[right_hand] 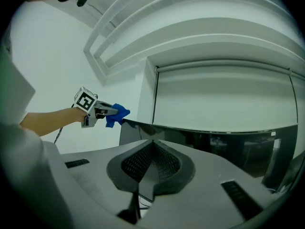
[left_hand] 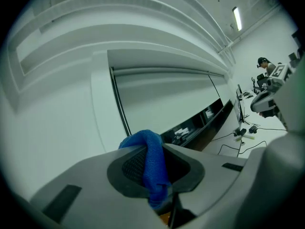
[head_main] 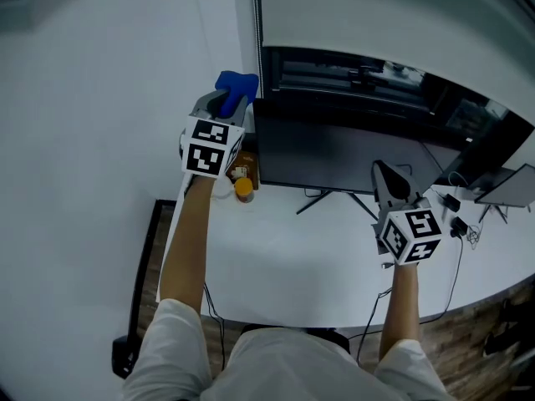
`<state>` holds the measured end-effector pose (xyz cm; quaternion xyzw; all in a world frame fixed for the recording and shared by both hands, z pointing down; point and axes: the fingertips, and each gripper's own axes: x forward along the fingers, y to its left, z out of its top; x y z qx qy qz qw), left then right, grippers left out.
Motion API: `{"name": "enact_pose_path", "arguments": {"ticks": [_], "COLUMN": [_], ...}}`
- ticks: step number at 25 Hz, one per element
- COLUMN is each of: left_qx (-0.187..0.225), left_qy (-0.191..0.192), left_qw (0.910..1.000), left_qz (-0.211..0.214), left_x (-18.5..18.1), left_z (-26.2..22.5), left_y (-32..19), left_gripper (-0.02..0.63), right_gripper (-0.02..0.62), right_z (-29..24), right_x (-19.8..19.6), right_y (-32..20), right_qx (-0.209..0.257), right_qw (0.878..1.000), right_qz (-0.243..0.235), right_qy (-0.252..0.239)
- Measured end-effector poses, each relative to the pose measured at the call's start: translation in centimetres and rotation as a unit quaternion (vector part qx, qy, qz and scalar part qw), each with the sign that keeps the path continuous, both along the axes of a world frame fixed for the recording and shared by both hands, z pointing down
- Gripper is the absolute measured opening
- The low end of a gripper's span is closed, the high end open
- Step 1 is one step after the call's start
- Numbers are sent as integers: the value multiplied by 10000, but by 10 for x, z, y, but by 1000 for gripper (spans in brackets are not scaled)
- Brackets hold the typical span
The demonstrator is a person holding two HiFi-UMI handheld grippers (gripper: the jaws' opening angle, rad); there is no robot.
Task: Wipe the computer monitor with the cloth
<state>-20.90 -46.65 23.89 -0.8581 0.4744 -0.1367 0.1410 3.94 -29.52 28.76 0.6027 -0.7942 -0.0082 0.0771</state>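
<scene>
Our left gripper (head_main: 224, 105) clenches the blue cloth (head_main: 237, 84) at the monitor's (head_main: 351, 153) upper left corner. Our right gripper (head_main: 391, 180), jaws pressed together on nothing, hovers before the screen. A small orange object (head_main: 243, 190) sits by the desk's (head_main: 276, 257) back left corner, and cables (head_main: 465, 228) lie near its right edge.

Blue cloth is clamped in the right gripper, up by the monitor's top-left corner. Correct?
Wrong gripper. The blue knitted cloth is clamped in the left gripper, as the left gripper view shows. The right gripper has its jaws together on nothing. The rest holds: the cloth is up by the top-left corner of the black flat computer monitor.
</scene>
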Motion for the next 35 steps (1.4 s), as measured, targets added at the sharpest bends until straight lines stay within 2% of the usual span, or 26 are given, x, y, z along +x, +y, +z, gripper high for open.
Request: {"name": "enact_pose_path", "arguments": {"ticks": [5,8,10,13,19,26,35], "left_qx": [-270,-223,-145,-161,-304,-400,-432], "left_qy": [-207,-184,-306,-332,-261,-272,-163], "left_qw": [9994,9990,9982,9978,9989,9986,9975], "left_qz": [-103,-333,-497,-544,-244,205,533], "left_x": [26,36,45,67,143,256,387], "left_z": [13,14,11,9,12,13,13], "left_y": [-23,-22,-18,-9,13,38,63], "left_gripper": [78,78,78,77,77,77,77], "right_gripper": [13,13,14,14,12,14,14], "right_z": [5,7,8,8,7,5,8], "right_x": [19,43,61,90,152,232,327], "right_y": [-12,-9,-6,3,27,60,103], "right_qx": [-43,-70,-70,-59,-26,-17,-49], "right_qw": [10000,9999,9999,10000,9999,9995,9983], "right_qz": [-33,-79,-88,-61,90,304,531], "right_qy": [25,34,40,5,-55,98,220]}}
